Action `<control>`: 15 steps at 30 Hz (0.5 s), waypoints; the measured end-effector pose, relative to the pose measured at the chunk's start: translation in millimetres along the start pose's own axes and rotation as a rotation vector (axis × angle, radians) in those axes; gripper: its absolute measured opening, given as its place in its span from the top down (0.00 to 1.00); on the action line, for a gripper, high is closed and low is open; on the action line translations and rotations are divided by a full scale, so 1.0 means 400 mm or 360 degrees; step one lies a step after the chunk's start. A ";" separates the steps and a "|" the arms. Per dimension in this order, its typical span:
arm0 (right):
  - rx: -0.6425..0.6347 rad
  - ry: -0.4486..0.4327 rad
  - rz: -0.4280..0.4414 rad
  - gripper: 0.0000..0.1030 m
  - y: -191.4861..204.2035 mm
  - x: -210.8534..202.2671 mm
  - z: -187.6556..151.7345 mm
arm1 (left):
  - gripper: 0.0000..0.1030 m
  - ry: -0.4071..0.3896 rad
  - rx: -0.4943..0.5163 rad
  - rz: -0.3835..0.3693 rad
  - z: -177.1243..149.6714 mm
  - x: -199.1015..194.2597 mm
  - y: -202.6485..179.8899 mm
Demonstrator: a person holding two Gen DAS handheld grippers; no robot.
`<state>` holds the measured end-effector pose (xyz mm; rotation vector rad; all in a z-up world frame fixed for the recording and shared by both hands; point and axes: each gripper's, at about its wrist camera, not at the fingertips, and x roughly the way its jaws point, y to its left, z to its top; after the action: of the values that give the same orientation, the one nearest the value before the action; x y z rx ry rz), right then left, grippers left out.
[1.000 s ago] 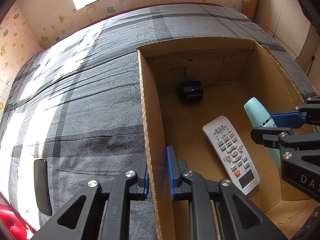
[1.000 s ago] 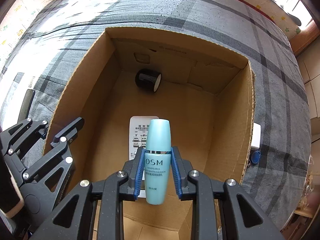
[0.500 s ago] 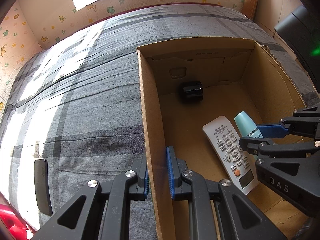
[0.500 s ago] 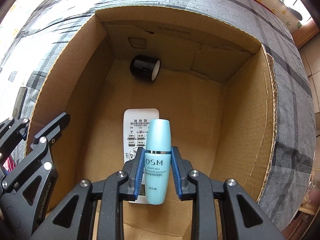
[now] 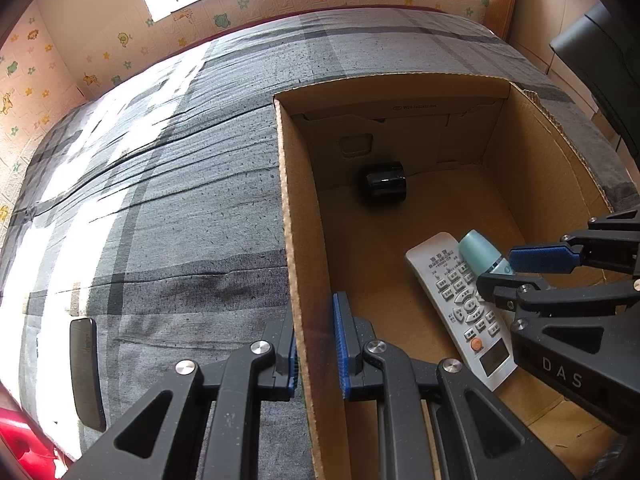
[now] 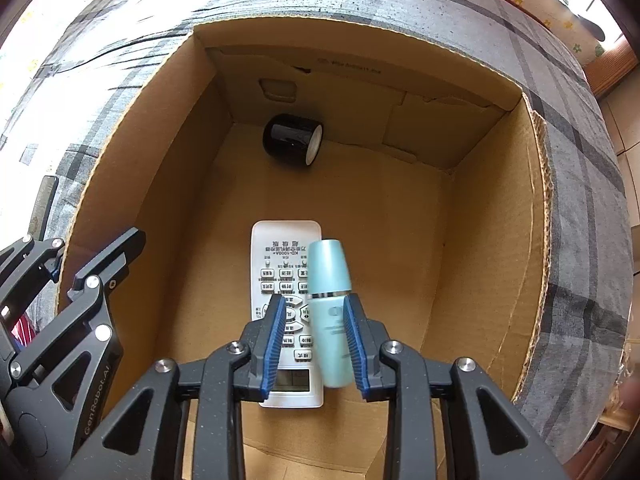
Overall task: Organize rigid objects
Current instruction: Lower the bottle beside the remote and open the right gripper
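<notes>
An open cardboard box (image 6: 536,216) stands on the grey plaid bed. My right gripper (image 6: 316,338) is low inside it with its jaws parted. The teal bottle (image 6: 330,304) lies between them, partly on the white remote (image 6: 280,276) and against the right pad, clear of the left pad. A black jar (image 6: 292,146) lies on its side at the box's far wall. My left gripper (image 5: 316,346) is closed on the box's left wall (image 5: 296,240), one pad on each side. The bottle (image 5: 480,250), remote (image 5: 460,304) and jar (image 5: 384,188) also show in the left wrist view.
A dark flat phone-like object (image 5: 84,372) lies on the bedspread left of the box. A patterned wall (image 5: 100,40) and window run behind the bed. Wooden cabinets (image 5: 568,8) stand to the right. Something red (image 5: 20,440) sits at the lower left corner.
My right gripper moved down into the box and its jaws opened. The teal bottle left its grip and now rests beside and partly on the remote. The left gripper has not moved.
</notes>
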<state>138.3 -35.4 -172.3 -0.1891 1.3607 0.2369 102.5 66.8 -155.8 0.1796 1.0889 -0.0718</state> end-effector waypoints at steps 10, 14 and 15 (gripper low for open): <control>-0.0010 -0.0090 -0.0011 0.59 -0.003 -0.058 -0.016 | 0.85 -0.0001 0.0003 0.0004 0.001 0.000 0.004; -0.0013 -0.0120 -0.0016 0.58 -0.002 -0.081 -0.023 | 0.85 0.0000 0.0005 0.0008 0.001 0.001 0.002; -0.0011 -0.0124 -0.0015 0.58 0.004 -0.082 -0.020 | 0.85 0.0000 0.0008 0.0011 0.001 0.000 0.000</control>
<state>123.9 -37.9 -141.7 -0.1901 1.2817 0.2387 103.0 66.9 -155.6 0.1878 1.0881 -0.0681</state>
